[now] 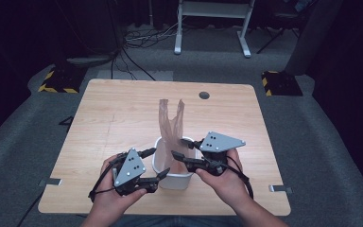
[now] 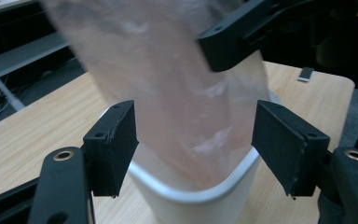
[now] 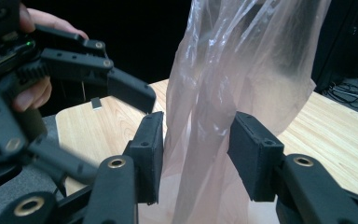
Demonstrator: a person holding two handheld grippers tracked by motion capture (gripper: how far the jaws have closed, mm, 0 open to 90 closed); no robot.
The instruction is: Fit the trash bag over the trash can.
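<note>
**Plastic bag stands in the white bin between both grippers**

High view: a small white bin [image 1: 172, 177] sits on the wooden table [image 1: 123, 118] near the person's edge, with a thin pinkish plastic bag [image 1: 171, 124] rising upright out of it, its two handles pointing up. The left gripper [image 1: 157, 176] is held just beside the bin's left wall, its jaws spread and nothing between them. The right gripper [image 1: 183, 149] reaches over the bin's right rim, its jaws on either side of the bag's lower part.

Left gripper view: the bin's rounded rim [image 2: 200, 191] lies between and just beyond the two parted jaws, and the bag [image 2: 168, 93] stands above it. One jaw of the other gripper crosses the bag from the upper right.

Right gripper view: the bag [image 3: 242, 70] hangs bunched between the jaws. The jaws are part-way apart and look loose about the film rather than clamped. The left gripper [image 3: 135, 93] is close at the left, open.
</note>
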